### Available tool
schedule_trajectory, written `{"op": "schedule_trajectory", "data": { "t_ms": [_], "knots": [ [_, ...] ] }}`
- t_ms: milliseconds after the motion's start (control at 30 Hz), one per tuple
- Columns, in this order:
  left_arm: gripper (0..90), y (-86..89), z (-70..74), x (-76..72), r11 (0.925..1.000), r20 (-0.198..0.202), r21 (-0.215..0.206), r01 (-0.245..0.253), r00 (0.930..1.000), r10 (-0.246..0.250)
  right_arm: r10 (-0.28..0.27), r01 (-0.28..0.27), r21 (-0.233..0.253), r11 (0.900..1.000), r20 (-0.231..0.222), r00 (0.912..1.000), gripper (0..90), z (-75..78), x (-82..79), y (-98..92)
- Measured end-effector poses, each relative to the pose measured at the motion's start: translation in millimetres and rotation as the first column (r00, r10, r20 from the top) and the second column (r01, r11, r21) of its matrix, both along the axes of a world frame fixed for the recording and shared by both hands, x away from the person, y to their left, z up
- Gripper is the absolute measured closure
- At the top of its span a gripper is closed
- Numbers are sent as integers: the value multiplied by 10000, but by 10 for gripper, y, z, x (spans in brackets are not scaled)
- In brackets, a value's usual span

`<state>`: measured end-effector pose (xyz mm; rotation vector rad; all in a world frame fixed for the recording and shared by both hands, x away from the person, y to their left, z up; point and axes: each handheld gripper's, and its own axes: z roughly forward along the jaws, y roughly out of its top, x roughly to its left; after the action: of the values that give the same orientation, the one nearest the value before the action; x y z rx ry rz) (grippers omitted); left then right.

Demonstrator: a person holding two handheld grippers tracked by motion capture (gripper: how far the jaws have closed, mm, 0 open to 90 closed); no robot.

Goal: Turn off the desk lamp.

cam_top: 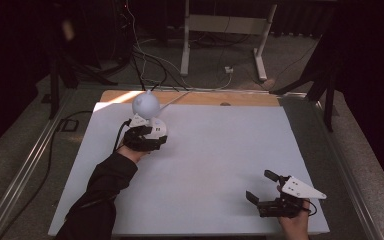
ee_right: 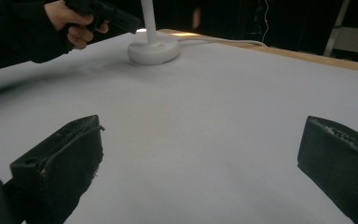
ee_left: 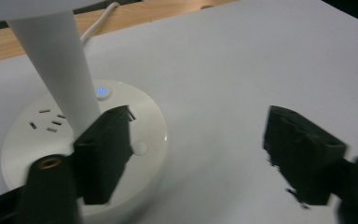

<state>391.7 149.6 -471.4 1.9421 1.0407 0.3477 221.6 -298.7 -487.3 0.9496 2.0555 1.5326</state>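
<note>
I take the white desk lamp [cam_top: 148,116] as my landmark: it stands on the white table top [cam_top: 215,165] toward the far left corner, its round base [ee_left: 86,144] flat on the surface, a slim white stem [ee_left: 58,65] rising to a rounded head [cam_top: 145,104]. A small blue light [ee_left: 101,91] glows on the base, and a white cord [ee_right: 223,42] runs from the base off the far edge.

My left gripper [cam_top: 145,137] sits right at the lamp, on its near side. In the left gripper view its jaws stand wide apart, holding nothing; one jaw lies over the base beside the stem, the other over bare table well off to the side. I cannot tell whether that jaw touches the base.

My right gripper [cam_top: 267,192] is well away from the lamp, near the table's front right corner. Its jaws are spread wide and empty over bare table, pointing roughly toward the lamp.
</note>
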Motion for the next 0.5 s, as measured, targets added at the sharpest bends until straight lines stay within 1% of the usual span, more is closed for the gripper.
{"op": "schedule_trajectory", "data": {
  "t_ms": [67, 133, 200, 233, 267, 333, 367, 433, 500],
  "knots": [
    [123, 11, 19, -14, 9999, -143, -46, 121, 9998, -121, 24, -24, -15, 10000, -12, 10000, 0, -2, 0, 5],
    [30, 14, 26, -24, 9998, -299, 134, 161, 9994, -157, 41, -41, -33, 10000, -32, 10000, 0, -3, 0, 9],
    [10, 27, 29, -48, 9996, -326, 236, 172, 9993, -164, 42, -43, -28, 10000, -40, 10000, 0, -3, 1, 9],
    [5, 38, 33, -56, 9994, -414, 323, 146, 9991, -132, 37, -37, -20, 10000, -44, 10000, 0, -3, 2, 9],
    [5, 49, 33, -67, 9995, -483, 275, 159, 9987, -145, 34, -34, -17, 10000, -43, 10000, 0, -4, 3, 8],
    [5, 71, 43, -101, 9988, -363, 496, 21, 9993, -3, 27, -27, -10, 10000, -57, 10000, 0, -5, 3, 7],
    [4, 89, 48, -117, 9989, -346, 474, 67, 9994, -51, 25, -25, -9, 10000, -56, 10000, 0, -4, 4, 7],
    [5, 124, 57, -150, 9981, -297, 614, 3, 9996, 15, 39, -39, -6, 10000, -62, 10000, 0, -4, 4, 9],
    [5, 162, 60, -189, 9977, -272, 667, -98, 9996, 116, 37, -37, -19, 10000, -54, 10000, 0, -4, 3, 11]
  ]
}}
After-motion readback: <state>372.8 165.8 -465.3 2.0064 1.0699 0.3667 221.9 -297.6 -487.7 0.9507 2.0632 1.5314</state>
